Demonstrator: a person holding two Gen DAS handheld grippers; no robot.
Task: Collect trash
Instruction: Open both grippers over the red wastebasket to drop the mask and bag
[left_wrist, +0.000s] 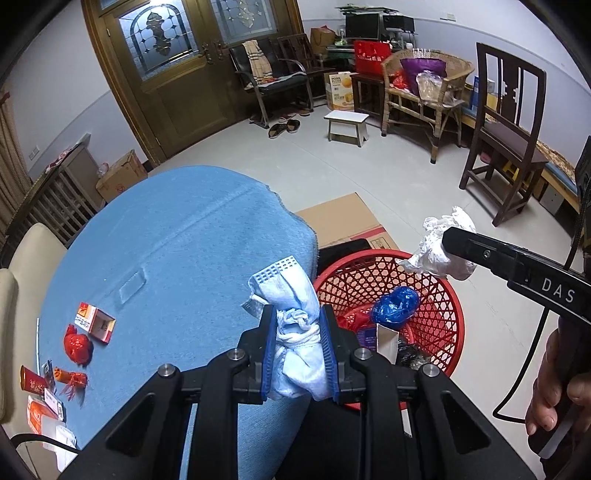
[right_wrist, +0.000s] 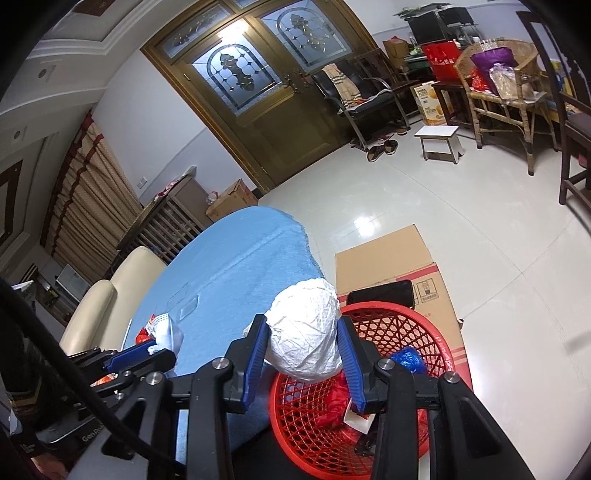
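Note:
My left gripper (left_wrist: 297, 325) is shut on a crumpled pale blue face mask (left_wrist: 295, 332), held at the edge of the blue-clothed table (left_wrist: 177, 251) beside the red basket (left_wrist: 436, 295). My right gripper (right_wrist: 303, 343) is shut on a crumpled white paper ball (right_wrist: 304, 332), held over the red basket's (right_wrist: 391, 325) near rim. In the left wrist view the right gripper (left_wrist: 448, 240) holds the white paper (left_wrist: 439, 243) above the basket's far rim. The basket holds a blue plastic bag (left_wrist: 395, 306), red wrappers and a white carton. More trash lies on the table: a small red-white box (left_wrist: 94, 321), a red wrapper (left_wrist: 77, 345), an orange tasselled piece (left_wrist: 70, 378).
Flattened cardboard (right_wrist: 391, 262) lies on the floor behind the basket. A cream chair (right_wrist: 110, 291) stands at the table's left. A dark wooden chair (left_wrist: 506, 140), wicker chair (left_wrist: 424, 85), white stool (left_wrist: 347, 125) and wooden double doors (left_wrist: 177, 66) lie beyond.

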